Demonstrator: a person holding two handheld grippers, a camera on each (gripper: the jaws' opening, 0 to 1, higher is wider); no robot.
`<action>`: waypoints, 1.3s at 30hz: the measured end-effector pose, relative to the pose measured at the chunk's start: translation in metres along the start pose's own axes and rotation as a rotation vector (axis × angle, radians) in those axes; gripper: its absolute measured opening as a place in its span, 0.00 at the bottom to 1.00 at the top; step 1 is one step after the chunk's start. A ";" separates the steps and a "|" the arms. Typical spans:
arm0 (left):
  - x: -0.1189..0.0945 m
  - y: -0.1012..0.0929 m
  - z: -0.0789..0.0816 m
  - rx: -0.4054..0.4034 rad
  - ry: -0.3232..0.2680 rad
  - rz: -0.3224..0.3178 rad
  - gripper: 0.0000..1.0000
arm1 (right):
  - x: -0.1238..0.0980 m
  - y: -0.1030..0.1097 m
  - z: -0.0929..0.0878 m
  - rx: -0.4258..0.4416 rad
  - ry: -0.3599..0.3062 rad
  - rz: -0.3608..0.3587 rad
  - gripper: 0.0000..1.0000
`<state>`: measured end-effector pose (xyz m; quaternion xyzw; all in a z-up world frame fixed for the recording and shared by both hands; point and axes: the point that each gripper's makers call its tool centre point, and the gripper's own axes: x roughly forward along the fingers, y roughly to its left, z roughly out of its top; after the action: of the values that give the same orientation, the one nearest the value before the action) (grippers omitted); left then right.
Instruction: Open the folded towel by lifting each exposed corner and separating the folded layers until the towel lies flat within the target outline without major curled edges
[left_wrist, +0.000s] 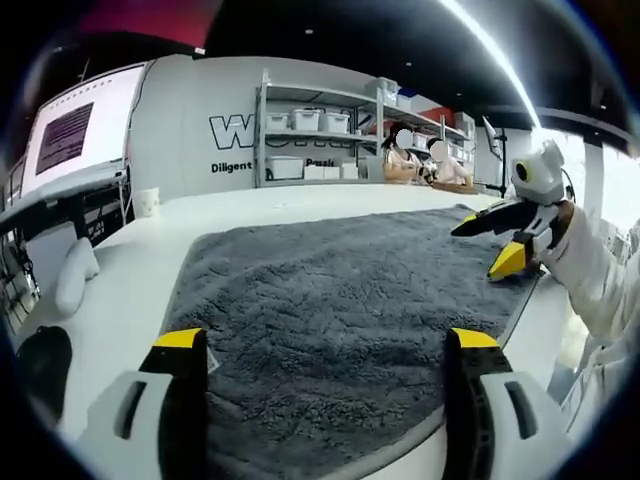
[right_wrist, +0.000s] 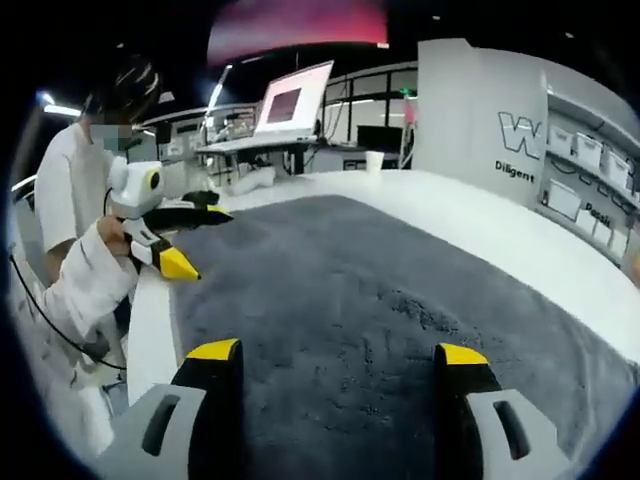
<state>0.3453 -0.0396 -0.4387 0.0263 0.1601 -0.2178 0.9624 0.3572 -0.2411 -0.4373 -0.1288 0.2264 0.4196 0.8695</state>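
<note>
Grey pile covers most of the white table (left_wrist: 120, 290): the towel (left_wrist: 330, 300) lies spread and flat, its near edge running along the table's front edge between my two grippers. Bare white margin shows along the towel's far side and down its left side in the left gripper view; in the right gripper view a wide white strip runs along its right side. No curled edge that I can make out, though the corners nearest the cameras are hidden behind the jaws.

Room to move: open table past the towel, with a white cup (left_wrist: 147, 202) standing well apart near the far corner. Shelving with white bins (left_wrist: 320, 135) stands behind the table, and a monitor (right_wrist: 290, 103) sits on a desk beyond it.

Left gripper (left_wrist: 325, 340): jaws spread wide, yellow tips apart, nothing between them but towel pile below. In the right gripper view I see it held in my white-sleeved hand (right_wrist: 118, 238) at the towel's left edge, jaws parted and pointing across the cloth, just above it.

Right gripper (right_wrist: 338, 352): jaws likewise wide, holding nothing, poised over the towel's near portion. In the left gripper view it sits at the towel's right edge, my sleeve (left_wrist: 590, 270) behind it, lower yellow tip close to the cloth; whether it touches I cannot tell.
</note>
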 end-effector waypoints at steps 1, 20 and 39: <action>0.000 0.000 0.000 0.001 -0.001 0.000 0.98 | 0.000 0.001 -0.003 0.003 0.010 0.000 0.74; -0.001 -0.001 0.000 0.001 -0.008 0.001 0.98 | -0.006 0.005 -0.012 0.024 0.004 0.025 0.73; -0.001 -0.001 0.001 0.001 -0.011 -0.001 0.98 | -0.011 0.006 -0.012 0.029 -0.071 -0.011 0.76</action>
<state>0.3440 -0.0401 -0.4377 0.0256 0.1544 -0.2185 0.9632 0.3429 -0.2500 -0.4422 -0.1024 0.2007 0.4156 0.8812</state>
